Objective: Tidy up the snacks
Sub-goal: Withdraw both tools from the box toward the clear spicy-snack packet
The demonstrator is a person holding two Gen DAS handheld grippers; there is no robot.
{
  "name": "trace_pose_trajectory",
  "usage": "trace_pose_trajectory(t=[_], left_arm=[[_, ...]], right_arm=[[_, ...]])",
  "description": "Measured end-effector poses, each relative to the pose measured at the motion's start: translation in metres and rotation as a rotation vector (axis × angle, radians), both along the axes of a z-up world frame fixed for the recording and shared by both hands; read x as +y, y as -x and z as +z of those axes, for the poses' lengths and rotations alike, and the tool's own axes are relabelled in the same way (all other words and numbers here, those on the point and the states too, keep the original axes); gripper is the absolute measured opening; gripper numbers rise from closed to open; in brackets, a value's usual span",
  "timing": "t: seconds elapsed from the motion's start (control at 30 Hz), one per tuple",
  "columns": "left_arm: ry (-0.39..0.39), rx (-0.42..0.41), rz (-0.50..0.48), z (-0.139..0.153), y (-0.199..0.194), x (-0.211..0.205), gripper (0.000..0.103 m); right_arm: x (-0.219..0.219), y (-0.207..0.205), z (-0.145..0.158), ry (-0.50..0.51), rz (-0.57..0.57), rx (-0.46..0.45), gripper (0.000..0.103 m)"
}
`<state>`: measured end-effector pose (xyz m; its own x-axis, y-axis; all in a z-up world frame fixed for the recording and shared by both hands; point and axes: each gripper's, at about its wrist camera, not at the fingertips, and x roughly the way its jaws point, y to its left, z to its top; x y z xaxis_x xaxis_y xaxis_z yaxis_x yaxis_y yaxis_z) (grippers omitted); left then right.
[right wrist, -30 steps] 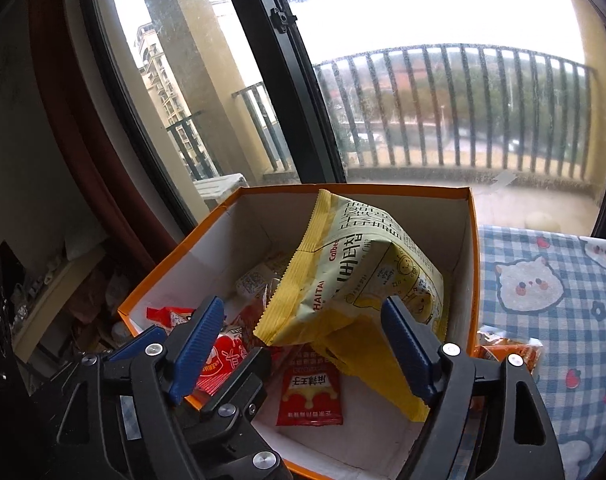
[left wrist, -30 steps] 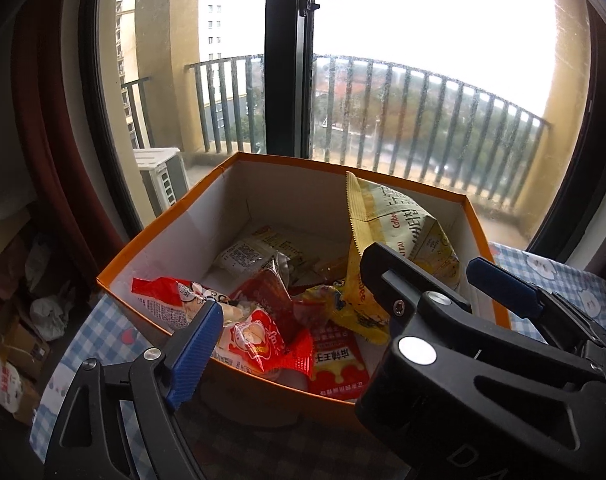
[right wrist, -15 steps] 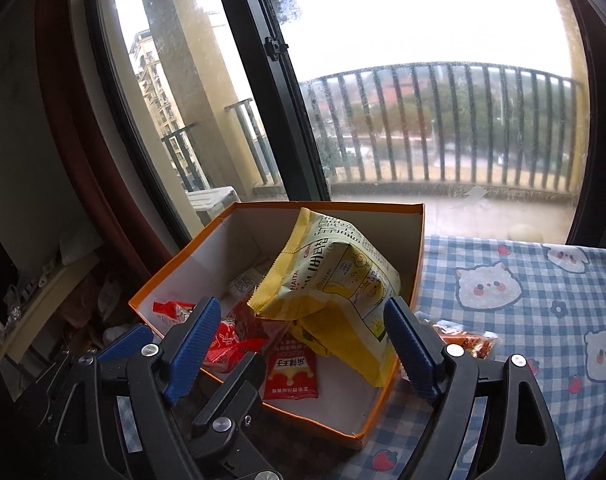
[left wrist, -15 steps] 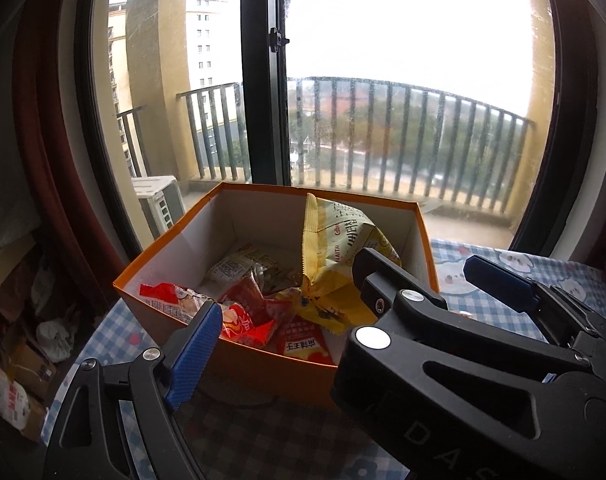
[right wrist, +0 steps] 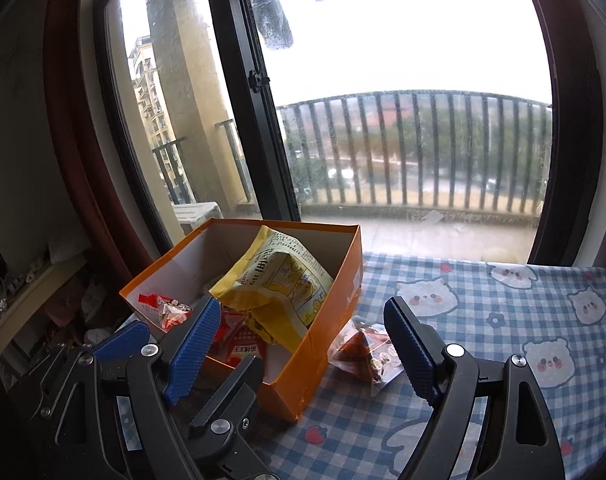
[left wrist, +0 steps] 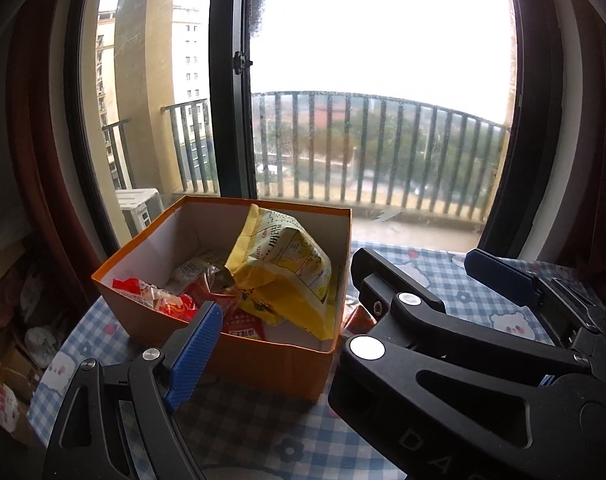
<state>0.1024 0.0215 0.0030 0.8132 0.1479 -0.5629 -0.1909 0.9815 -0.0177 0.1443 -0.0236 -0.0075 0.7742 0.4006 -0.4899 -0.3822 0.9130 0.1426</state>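
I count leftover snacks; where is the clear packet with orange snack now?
In the right wrist view, the clear packet lies on the checked tablecloth, outside the orange box, beside its right wall.

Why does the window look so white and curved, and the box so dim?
Left wrist view: the sky is blown out white, so the orange box is backlit and dim. Right wrist view: the same glare; the fisheye lens bows the window frame and balcony railing, and the corners go dark.

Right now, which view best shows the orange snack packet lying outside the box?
The right wrist view: the orange snack packet lies in full on the checked tablecloth, beside the orange box. In the left wrist view, only a sliver shows behind the box corner.
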Motion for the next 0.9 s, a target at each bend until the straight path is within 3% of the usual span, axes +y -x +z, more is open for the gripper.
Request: trace_pose_trajectory(t=[0.47, 0.9], left_arm=[[0.006, -0.02, -0.015, 0.0, -0.004, -0.063, 0.088], [0.048, 0.029, -0.018, -0.03, -0.057, -0.093, 0.092]], right_arm=[[-0.059, 0.006, 0.006, 0.068, 0.029, -0.023, 0.091], [-0.102, -0.043, -0.017, 0.095, -0.003, 0.047, 0.092]])
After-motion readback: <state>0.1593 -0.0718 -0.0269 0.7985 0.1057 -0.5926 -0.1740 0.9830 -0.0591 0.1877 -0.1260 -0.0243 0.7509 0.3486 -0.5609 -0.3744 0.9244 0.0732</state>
